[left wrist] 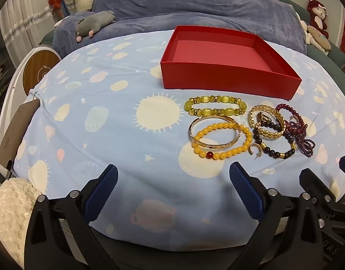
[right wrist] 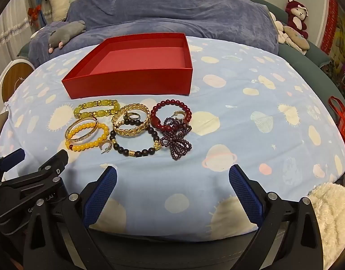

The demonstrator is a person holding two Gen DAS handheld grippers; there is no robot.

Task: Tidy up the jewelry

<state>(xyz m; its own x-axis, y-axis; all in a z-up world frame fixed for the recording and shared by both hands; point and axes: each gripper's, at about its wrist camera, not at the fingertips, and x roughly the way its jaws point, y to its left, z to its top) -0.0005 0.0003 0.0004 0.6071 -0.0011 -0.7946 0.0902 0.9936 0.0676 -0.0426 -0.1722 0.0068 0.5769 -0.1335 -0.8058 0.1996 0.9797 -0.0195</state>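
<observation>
Your left gripper (left wrist: 173,191) and right gripper (right wrist: 172,191) both hover low over the pale blue planet-print sheet (left wrist: 104,117), each with its blue-padded jaws spread wide apart and nothing between them. Just beyond them the jewelry lies in a loose cluster: a yellow bead bracelet (right wrist: 85,138) overlapping a thin gold bangle (right wrist: 82,127), a green-yellow stone bracelet (right wrist: 97,110), a gold leaf bangle (right wrist: 130,121), a dark bead bracelet (right wrist: 136,150), a red bead bracelet (right wrist: 171,112) and a heap of small maroon beads (right wrist: 178,141). Behind the cluster, you have the open red box (right wrist: 131,85), with nothing inside it.
</observation>
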